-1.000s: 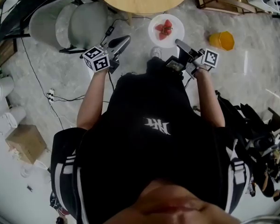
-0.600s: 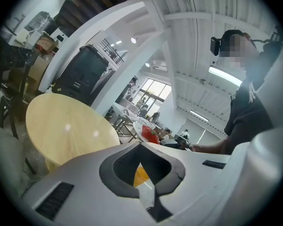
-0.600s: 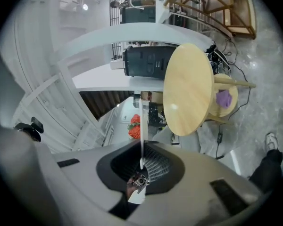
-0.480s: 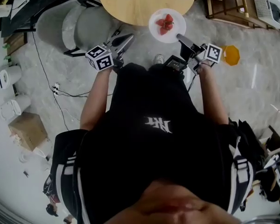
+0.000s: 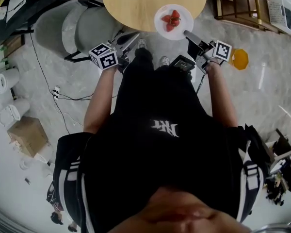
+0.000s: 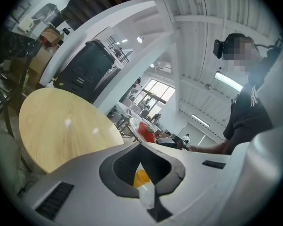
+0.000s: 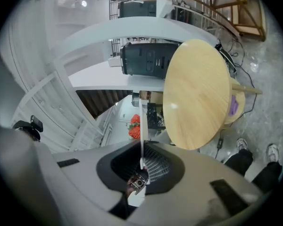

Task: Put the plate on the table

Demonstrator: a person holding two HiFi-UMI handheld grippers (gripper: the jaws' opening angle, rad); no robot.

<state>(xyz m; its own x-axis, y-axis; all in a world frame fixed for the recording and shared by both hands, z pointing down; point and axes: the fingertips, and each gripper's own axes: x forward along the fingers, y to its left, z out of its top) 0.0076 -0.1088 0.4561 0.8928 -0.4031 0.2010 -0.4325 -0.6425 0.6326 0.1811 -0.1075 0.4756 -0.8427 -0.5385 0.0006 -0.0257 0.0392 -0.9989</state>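
Observation:
A white plate with red strawberries hangs level over the near edge of the round wooden table. My right gripper is shut on the plate's near rim. In the right gripper view the plate shows edge-on as a thin white line running out from between the jaws, the strawberries to its left and the table to its right. My left gripper is shut and holds nothing, left of the plate by the table's edge. The left gripper view shows the table and the strawberries beyond.
Two grey chairs stand left of the table. An orange object lies on the floor at the right, with a wooden rack behind it. A cardboard box and cables are at the left.
The person has stepped toward the table. The plate, still in the right gripper, has moved from over the floor to over the table's near edge. The left gripper came forward too.

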